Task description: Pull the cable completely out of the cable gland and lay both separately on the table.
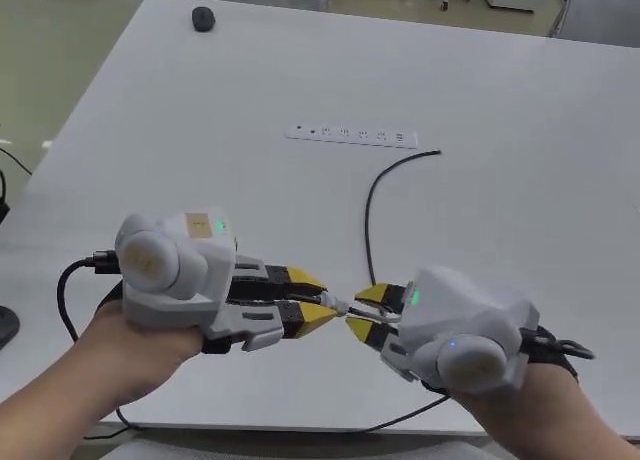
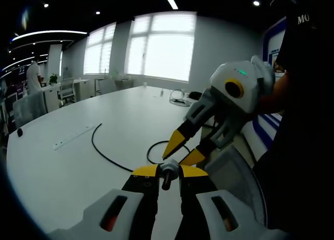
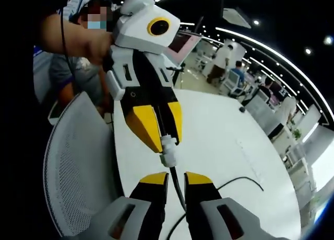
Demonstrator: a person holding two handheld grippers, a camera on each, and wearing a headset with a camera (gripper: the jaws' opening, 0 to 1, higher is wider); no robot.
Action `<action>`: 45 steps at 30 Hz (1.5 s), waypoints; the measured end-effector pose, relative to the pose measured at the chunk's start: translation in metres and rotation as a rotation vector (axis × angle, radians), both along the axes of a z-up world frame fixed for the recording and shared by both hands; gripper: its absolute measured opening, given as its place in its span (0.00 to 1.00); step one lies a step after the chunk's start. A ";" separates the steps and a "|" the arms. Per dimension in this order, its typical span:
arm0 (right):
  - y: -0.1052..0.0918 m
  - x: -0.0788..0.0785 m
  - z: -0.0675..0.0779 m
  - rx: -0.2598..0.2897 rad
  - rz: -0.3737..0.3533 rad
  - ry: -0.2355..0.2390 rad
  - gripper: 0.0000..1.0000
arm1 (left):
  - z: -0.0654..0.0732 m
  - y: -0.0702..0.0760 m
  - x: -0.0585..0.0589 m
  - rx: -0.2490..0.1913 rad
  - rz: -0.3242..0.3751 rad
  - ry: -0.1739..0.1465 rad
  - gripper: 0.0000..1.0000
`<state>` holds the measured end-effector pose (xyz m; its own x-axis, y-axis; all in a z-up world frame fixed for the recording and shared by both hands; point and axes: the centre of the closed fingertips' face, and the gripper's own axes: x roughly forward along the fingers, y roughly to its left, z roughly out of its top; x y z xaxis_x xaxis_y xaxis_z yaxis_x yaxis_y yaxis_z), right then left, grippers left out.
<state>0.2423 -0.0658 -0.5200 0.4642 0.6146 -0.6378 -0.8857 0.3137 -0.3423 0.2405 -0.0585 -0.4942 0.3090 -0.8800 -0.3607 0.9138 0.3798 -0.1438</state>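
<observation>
A white table (image 1: 500, 130) lay under both grippers. On it, well beyond them, lay a white power strip (image 1: 350, 135), and a small dark object (image 1: 203, 18) sat near the far edge. A white mesh chair back (image 3: 78, 167) stood just off the table's near edge. Nothing stood between the two claws.

The black cable (image 1: 368, 215) curved across the table from its free end near the power strip back toward the grippers, where it rose off the surface. The left gripper (image 1: 325, 302) pointed at the right gripper (image 1: 362, 310), tips nearly meeting above the table's near edge. The left one's jaws were pressed onto the small white cable gland (image 3: 168, 150), held in the air. The right one's jaws were drawn close together, pinching the cable just behind the gland, with the cable running into the gland.
</observation>
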 end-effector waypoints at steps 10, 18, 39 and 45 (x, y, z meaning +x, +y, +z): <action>0.001 0.003 -0.002 -0.013 0.016 0.000 0.00 | 0.003 0.000 0.002 -0.013 0.000 -0.001 0.15; -0.002 0.006 -0.002 0.008 -0.015 0.029 0.00 | 0.005 0.000 0.003 -0.023 -0.004 -0.008 0.15; -0.029 0.018 -0.026 0.024 -0.152 0.143 0.00 | 0.010 0.005 0.009 -0.051 0.005 -0.007 0.15; -0.034 0.017 -0.034 0.036 -0.188 0.182 0.00 | 0.010 0.005 0.009 -0.048 0.002 -0.006 0.15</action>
<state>0.2594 -0.1002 -0.5545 0.4516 0.5525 -0.7006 -0.8569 0.4874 -0.1679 0.2496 -0.0530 -0.4844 0.3129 -0.8957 -0.3160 0.9140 0.3745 -0.1564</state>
